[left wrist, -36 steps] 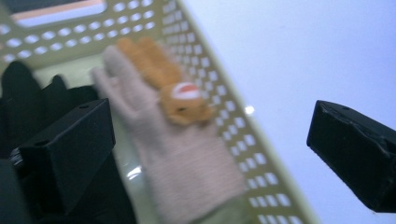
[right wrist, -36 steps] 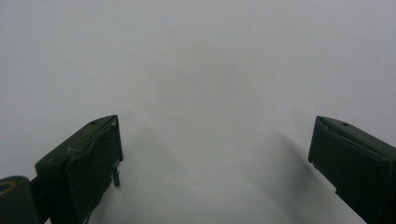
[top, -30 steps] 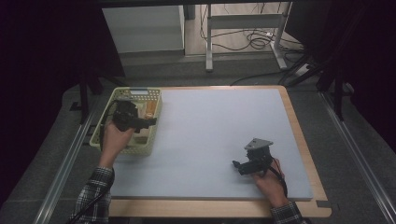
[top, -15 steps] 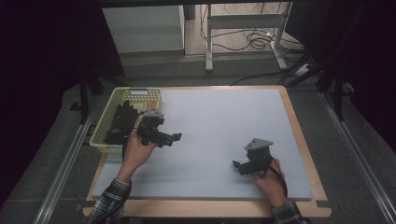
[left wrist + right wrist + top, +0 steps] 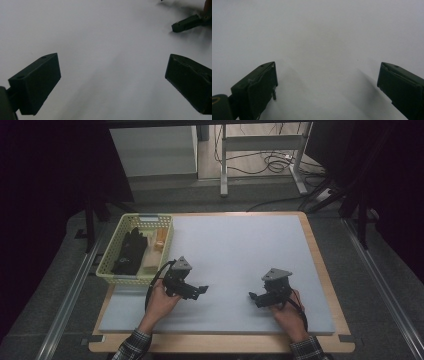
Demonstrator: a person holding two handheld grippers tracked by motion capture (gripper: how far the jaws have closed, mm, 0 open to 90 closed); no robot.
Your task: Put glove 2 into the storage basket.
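Observation:
My left gripper rests low over the grey mat at its front left, just right of the basket, jaws pointing right. Seen from the left gripper view, the left gripper is open with only bare mat between its jaws. My right gripper sits at the front right of the mat, jaws pointing left toward the other one. It is open too, and in the right gripper view the right gripper frames nothing but mat. The tip of the right gripper's jaw also shows far off in the left gripper view.
A pale green mesh basket stands at the mat's left edge, holding a black glove-like item and some light tan pieces. The mat lies on a wooden board. Metal rails run along both sides; a stand and cables sit beyond.
My left gripper has come out of the basket and moved right and toward the front, down onto the mat. The right gripper has stayed where it was.

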